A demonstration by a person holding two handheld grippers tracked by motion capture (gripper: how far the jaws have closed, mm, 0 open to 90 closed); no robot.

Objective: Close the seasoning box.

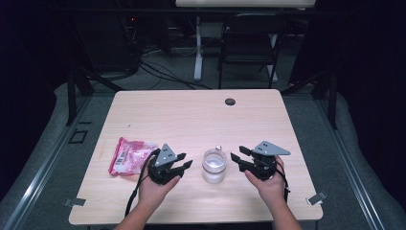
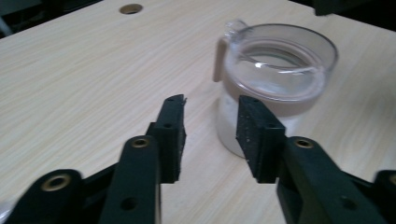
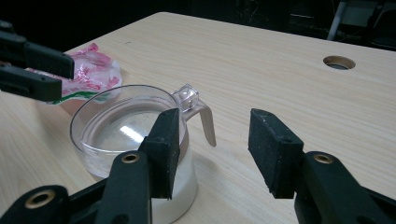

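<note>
A clear plastic cup (image 1: 213, 165) with a small handle and white contents stands near the front middle of the table (image 1: 191, 115). My left gripper (image 1: 186, 161) is open just left of it, jaws pointing at the cup (image 2: 275, 79), nothing between them. My right gripper (image 1: 239, 154) is open just right of the cup (image 3: 130, 135), its jaws apart and empty, the handle (image 3: 203, 116) lying ahead between them. A pink and white plastic bag (image 1: 129, 155) lies flat to the left of my left hand, seen again as the bag (image 3: 93, 70) behind the cup.
A round cable hole (image 1: 230, 101) sits at the table's far middle. Beyond the far edge stand a dark chair (image 1: 251, 43) and a white table leg (image 1: 198, 48), with cables on the floor.
</note>
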